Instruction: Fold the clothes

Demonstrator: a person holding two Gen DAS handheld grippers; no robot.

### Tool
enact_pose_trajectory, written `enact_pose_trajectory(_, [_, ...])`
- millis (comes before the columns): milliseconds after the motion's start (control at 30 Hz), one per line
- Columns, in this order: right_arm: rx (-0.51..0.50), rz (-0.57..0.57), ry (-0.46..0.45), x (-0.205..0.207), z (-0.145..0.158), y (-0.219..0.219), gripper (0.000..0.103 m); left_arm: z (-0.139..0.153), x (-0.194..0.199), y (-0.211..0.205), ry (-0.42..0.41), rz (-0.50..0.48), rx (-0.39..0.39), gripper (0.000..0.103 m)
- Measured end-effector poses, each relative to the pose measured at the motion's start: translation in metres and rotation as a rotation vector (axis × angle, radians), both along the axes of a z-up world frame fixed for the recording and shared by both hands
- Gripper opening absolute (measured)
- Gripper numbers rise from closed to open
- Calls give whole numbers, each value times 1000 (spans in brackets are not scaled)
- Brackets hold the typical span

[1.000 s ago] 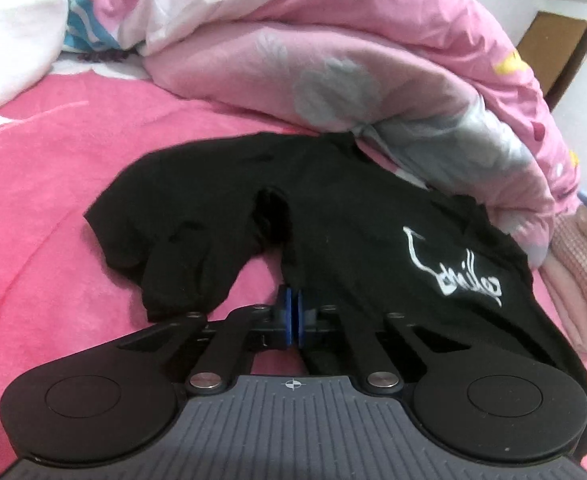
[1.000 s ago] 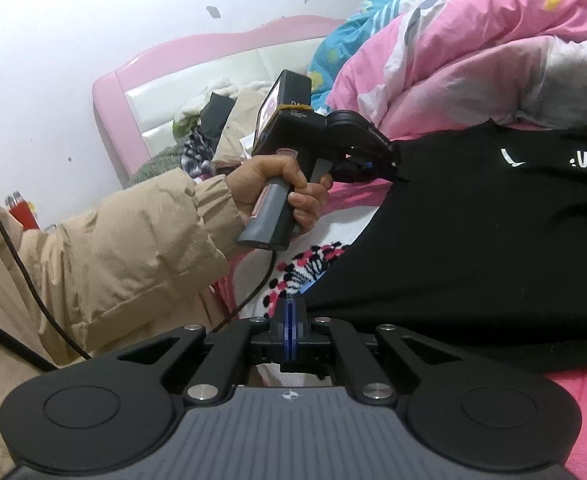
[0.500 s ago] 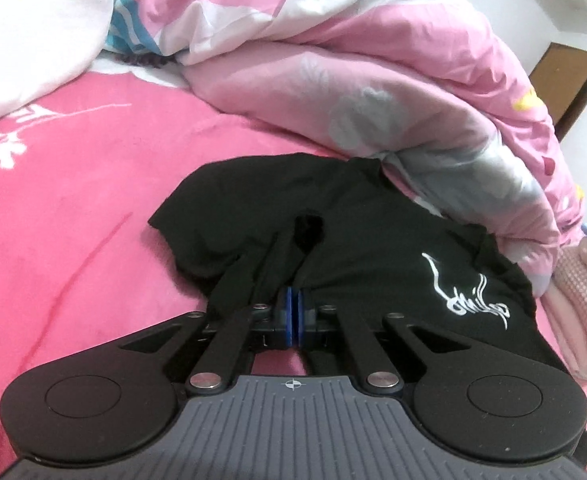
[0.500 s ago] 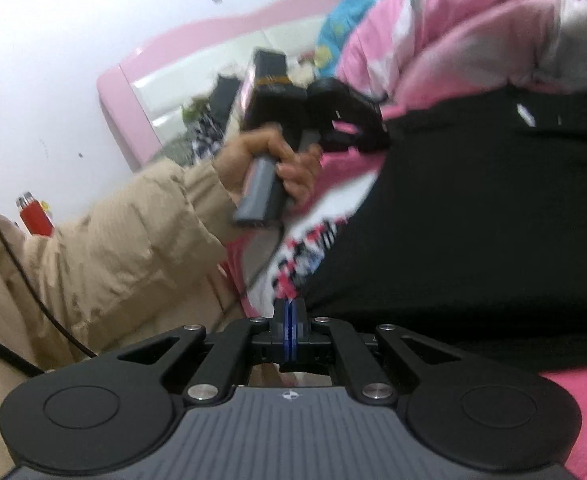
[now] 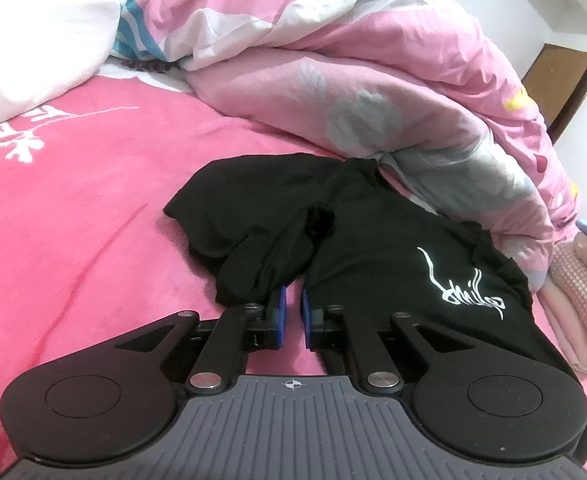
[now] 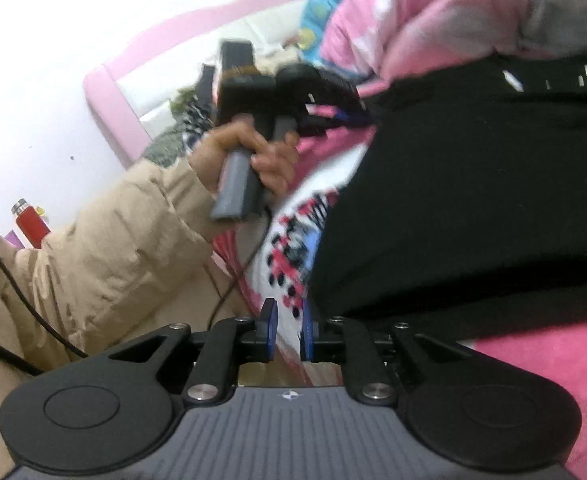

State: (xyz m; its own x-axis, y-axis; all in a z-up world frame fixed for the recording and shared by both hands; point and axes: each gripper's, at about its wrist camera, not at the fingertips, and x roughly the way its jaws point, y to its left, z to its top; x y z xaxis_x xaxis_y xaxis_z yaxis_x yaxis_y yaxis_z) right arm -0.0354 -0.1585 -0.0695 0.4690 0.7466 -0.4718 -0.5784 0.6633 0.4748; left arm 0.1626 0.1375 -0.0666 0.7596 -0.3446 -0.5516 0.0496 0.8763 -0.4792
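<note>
Garment: black T-shirt lies crumpled on the pink bed, against the heaped quilt, white lettering up.
Long axis: it runs across the bed between the two grippers.
Left gripper: jaws have just been opening, now a narrow gap with nothing between them; the sleeve hem lies just ahead.
Right gripper: jaws likewise just parted, empty; the shirt's edge lies just to their right.
Nearer: about equal, one at each end.

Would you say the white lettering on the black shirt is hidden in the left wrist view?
No, the white lettering lies face up on the black shirt.
</note>
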Motion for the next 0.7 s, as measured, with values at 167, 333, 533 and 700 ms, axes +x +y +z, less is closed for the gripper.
enact_pose_trajectory(167, [-32, -62, -51, 9, 14, 7, 14, -1, 0, 2, -8, -2, -10, 8])
enact_pose_trajectory(333, [-130, -67, -67, 24, 6, 35, 14, -4, 0, 5, -12, -7, -36, 8])
enact_pose_trajectory(533, [-125, 24, -88, 22, 2, 56, 12, -6, 1, 8, -8, -10, -66, 8])
enact_pose_trajectory(700, [-107, 84, -90, 8, 0, 65, 12, -3, 4, 14, 12, -2, -132, 18])
